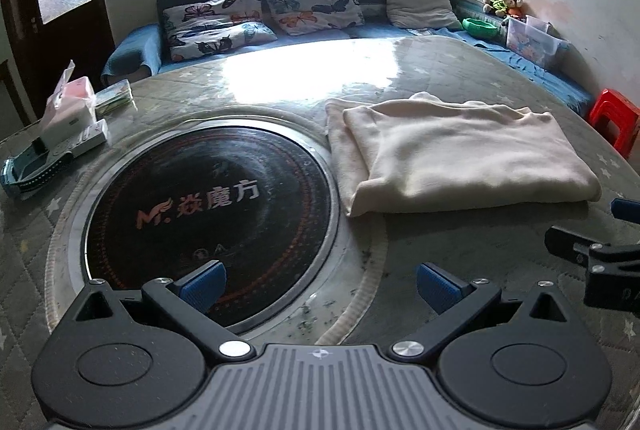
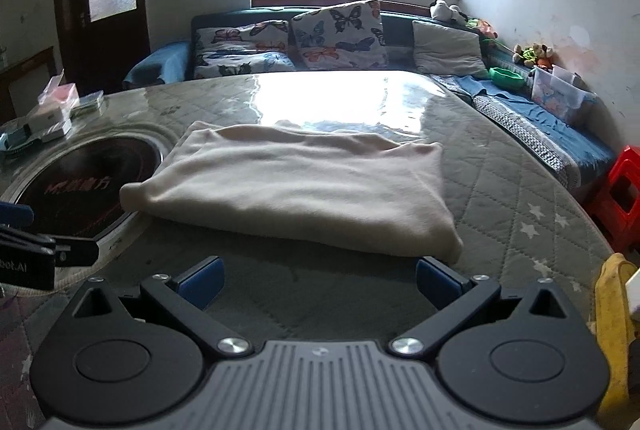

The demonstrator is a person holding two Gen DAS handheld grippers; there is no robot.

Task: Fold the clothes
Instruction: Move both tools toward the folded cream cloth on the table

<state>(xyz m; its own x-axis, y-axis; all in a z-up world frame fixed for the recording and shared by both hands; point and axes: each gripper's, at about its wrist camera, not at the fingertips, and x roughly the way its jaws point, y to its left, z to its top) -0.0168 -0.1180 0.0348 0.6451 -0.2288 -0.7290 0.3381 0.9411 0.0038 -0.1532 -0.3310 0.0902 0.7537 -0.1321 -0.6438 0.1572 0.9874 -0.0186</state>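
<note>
- Cream fleece-like garment (image 2: 296,186) lies folded into a thick rectangular bundle on the round quilted grey surface under a clear cover (image 2: 500,158), just right of the inset black circular cooktop (image 1: 208,206); its left edge meets or slightly overlaps the cooktop's metal ring.
- Left claw (image 1: 318,286): jaws spread wide, holding nothing, hanging over the cooktop's near rim, apart from the cloth.
- Right claw (image 2: 318,282): jaws also spread wide and empty, just short of the bundle's near folded edge, not touching it.
- Left wrist view shows a lower layer sticking out along the bundle's left side, so the stack isn't flush.
- Handling, as a judgement: light, soft and limp with no stiffness; it will sag and unfold if lifted by one point. The plush pile should give good friction on the blue pads, but the glossy cover looks slick, so the bundle may slide rather than let a finger get under it.
- Grip points, as a judgement: pinch through all layers at the near-right corner and the near-left corner, one claw each, so the layers move together. Avoid taking the top layer only.
- Looks mostly folded; perhaps one more fold or a tidy-up is left. Cannot tell what kind of garment it is.
- Clutter at the left edge (white power strip (image 1: 86,140), tissue pack) sits well apart.
</note>
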